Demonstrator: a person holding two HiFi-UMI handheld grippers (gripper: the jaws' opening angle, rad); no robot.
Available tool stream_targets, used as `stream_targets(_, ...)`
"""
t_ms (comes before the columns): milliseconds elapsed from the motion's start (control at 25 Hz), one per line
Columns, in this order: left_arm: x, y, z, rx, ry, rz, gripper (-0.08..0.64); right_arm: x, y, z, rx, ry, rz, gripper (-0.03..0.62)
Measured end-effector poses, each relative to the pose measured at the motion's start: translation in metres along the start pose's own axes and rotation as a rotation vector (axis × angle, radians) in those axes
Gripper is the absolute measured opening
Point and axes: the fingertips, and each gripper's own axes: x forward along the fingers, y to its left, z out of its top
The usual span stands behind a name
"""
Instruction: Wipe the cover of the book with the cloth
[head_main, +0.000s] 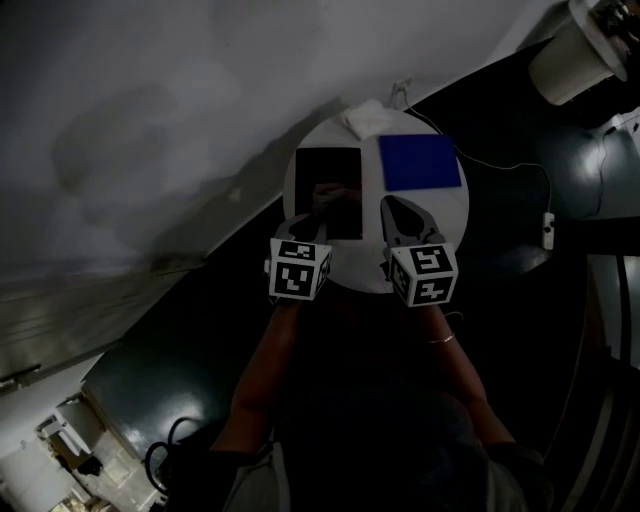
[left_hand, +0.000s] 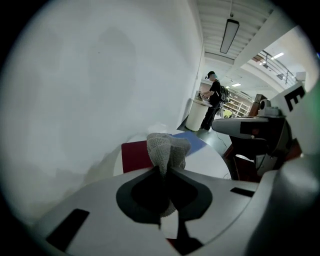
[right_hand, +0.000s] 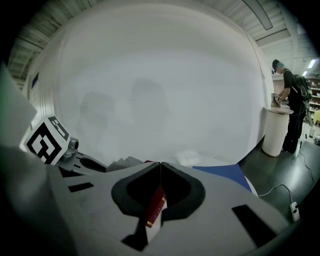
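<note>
Round white counter (head_main: 450, 225), carrying a dark red rectangular book (head_main: 335, 165) lying flat on its left half, with a flat blue square sheet (head_main: 420, 162) just beside it. Grey knitted cloth (left_hand: 166, 150): pinched tight in my left hand-held gripper (left_hand: 164, 172), over the book's near end. My right hand-held gripper (right_hand: 160, 164): jaws closed tip to tip, empty, by the book's right edge.

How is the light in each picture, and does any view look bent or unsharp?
Head view: dim and underexposed; only the round table looks bright, and the book looks almost black. Left gripper view: brighter, fisheye with dark corners, and the cloth is sharp. Right gripper view: the same round distortion, and the wall is pale with soft shadows.
</note>
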Motion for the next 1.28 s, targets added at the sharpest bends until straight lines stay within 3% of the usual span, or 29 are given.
stream_targets(560, -0.029, -0.002, 0.060, 0.024, -0.193, 0.015, 0.035, -0.015, -0.005, 0.022, -0.004, -0.048, -0.018, 0.029)
stream_targets(1280, -0.063, -0.016, 0.096, 0.084, -0.397, 0.022, 0.034, -0.037, 0.000, 0.044, -0.027, -0.163, -0.007, 0.029)
